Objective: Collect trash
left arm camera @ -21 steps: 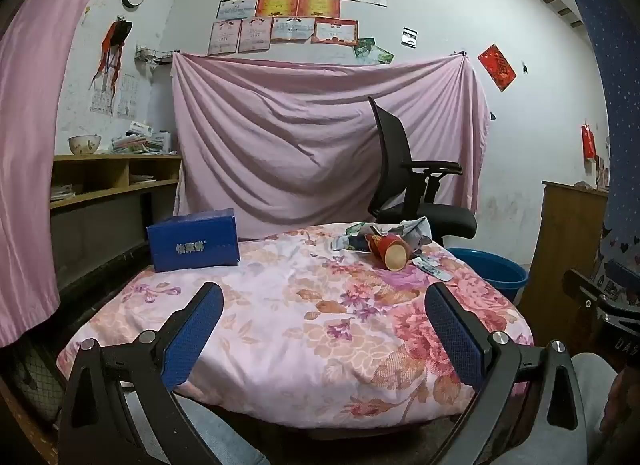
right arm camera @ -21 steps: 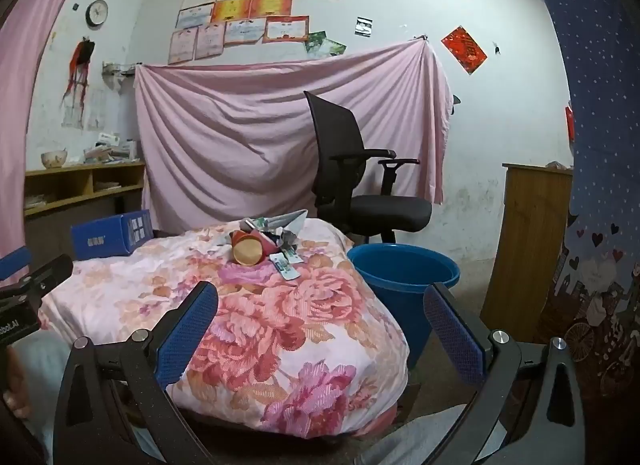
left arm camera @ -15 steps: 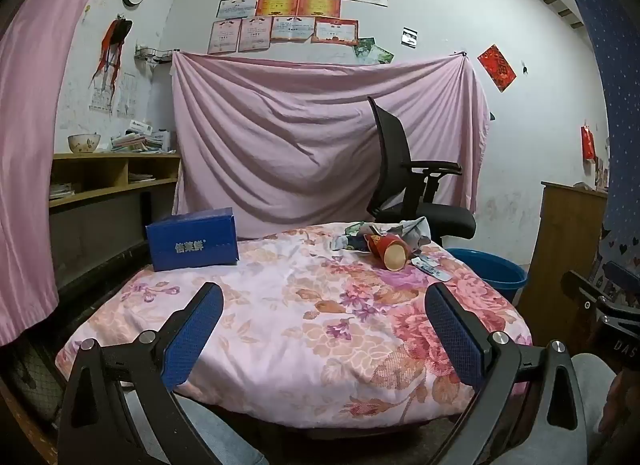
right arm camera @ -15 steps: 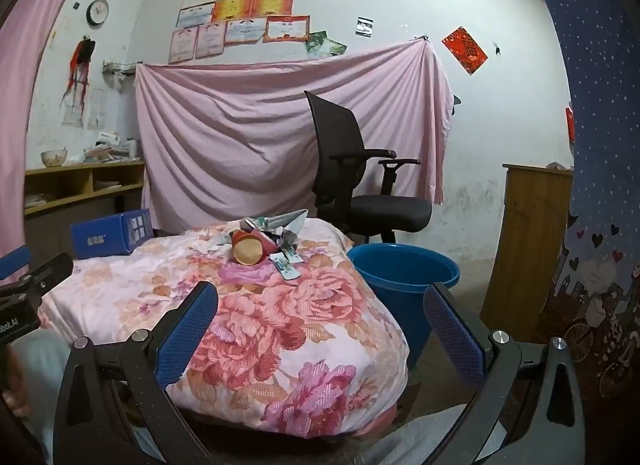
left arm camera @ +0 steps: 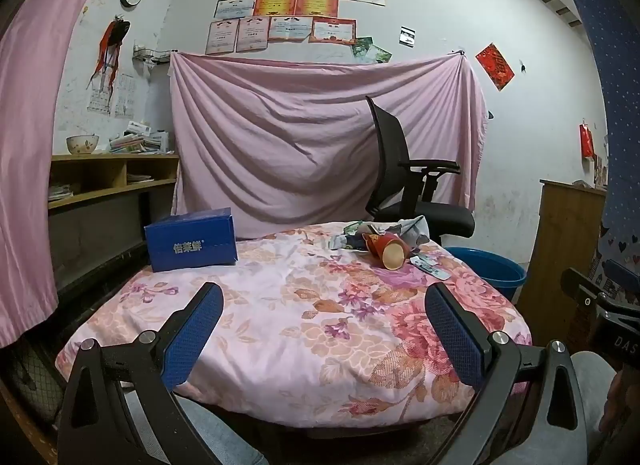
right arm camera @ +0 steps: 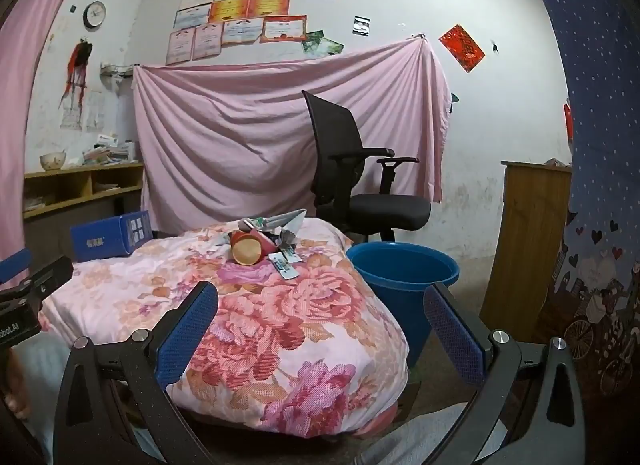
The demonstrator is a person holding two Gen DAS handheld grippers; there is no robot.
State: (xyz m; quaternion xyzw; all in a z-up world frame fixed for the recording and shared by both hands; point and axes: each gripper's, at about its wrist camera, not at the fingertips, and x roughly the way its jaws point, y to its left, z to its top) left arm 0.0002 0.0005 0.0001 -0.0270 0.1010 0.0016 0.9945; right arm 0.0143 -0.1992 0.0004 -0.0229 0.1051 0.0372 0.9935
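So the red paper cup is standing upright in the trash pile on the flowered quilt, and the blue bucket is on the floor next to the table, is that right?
Not quite. The red paper cup is lying on its side, its open mouth turned toward the camera, not standing upright; the right wrist view shows it clearly. The rest holds: it sits in the trash pile on the flowered quilt, and the blue bucket is on the floor next to the table.

Each hand-held tool is a black plastic two-finger gripper. The left gripper [left arm camera: 324, 329] has angular black arms tipped with long blue pads [left arm camera: 194, 329] of a fine meshed texture, and round silver screw heads [left arm camera: 147, 337] sit at the pivots. The right gripper [right arm camera: 318, 329] is built the same, with blue textured pads [right arm camera: 450, 329] and silver screws [right arm camera: 501, 336]. White lettering marks the black housings. The person wears light grey trousers [left arm camera: 588, 375].
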